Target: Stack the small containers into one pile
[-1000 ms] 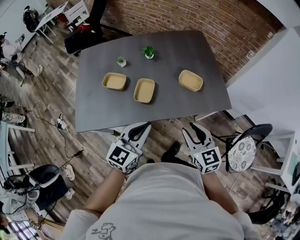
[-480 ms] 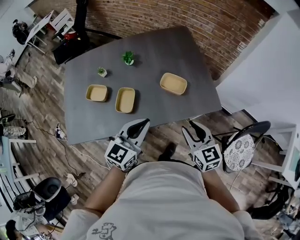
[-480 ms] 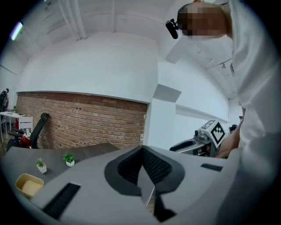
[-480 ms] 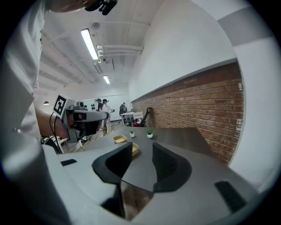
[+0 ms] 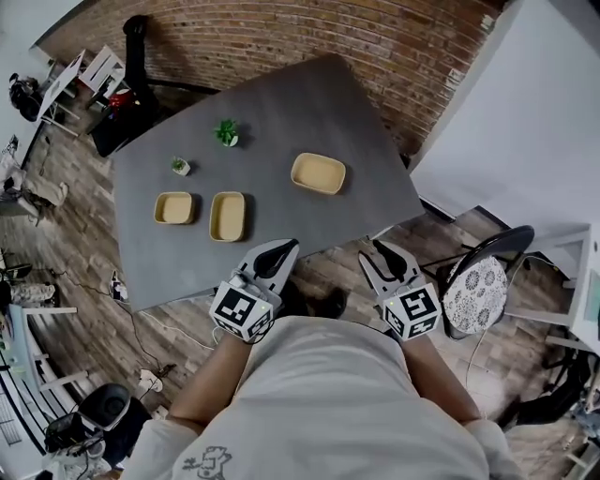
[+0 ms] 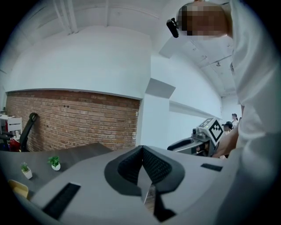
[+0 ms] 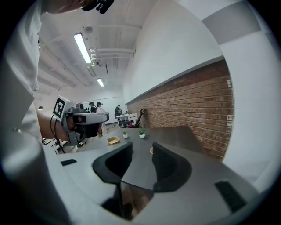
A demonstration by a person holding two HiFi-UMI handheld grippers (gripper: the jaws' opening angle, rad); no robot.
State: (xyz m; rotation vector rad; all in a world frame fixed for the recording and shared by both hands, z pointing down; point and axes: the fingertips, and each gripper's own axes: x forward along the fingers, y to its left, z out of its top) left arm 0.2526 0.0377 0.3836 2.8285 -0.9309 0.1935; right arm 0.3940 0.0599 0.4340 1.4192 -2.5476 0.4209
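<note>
Three shallow tan containers lie apart on the dark grey table (image 5: 281, 103): one at the left (image 5: 174, 207), one beside it (image 5: 228, 216), and one further right (image 5: 318, 173). Both grippers hang off the table's near edge, close to the person's body and clear of every container. The left gripper (image 5: 283, 247) is shut, its jaw tips touching with nothing between them (image 6: 142, 149). The right gripper (image 5: 376, 248) is open with an empty gap between its jaws (image 7: 142, 149). In the right gripper view a container (image 7: 113, 140) shows far off on the table.
Two small potted plants (image 5: 226, 132) (image 5: 180, 166) stand behind the containers. A brick wall (image 5: 309, 28) runs behind the table. A black chair with a patterned cushion (image 5: 476, 292) stands on the wooden floor at the right. Cables and an office chair (image 5: 94, 412) lie at the left.
The head view has swung, so the table and containers now sit further left and look smaller. Both grippers stay near the body in about the same pose.
</note>
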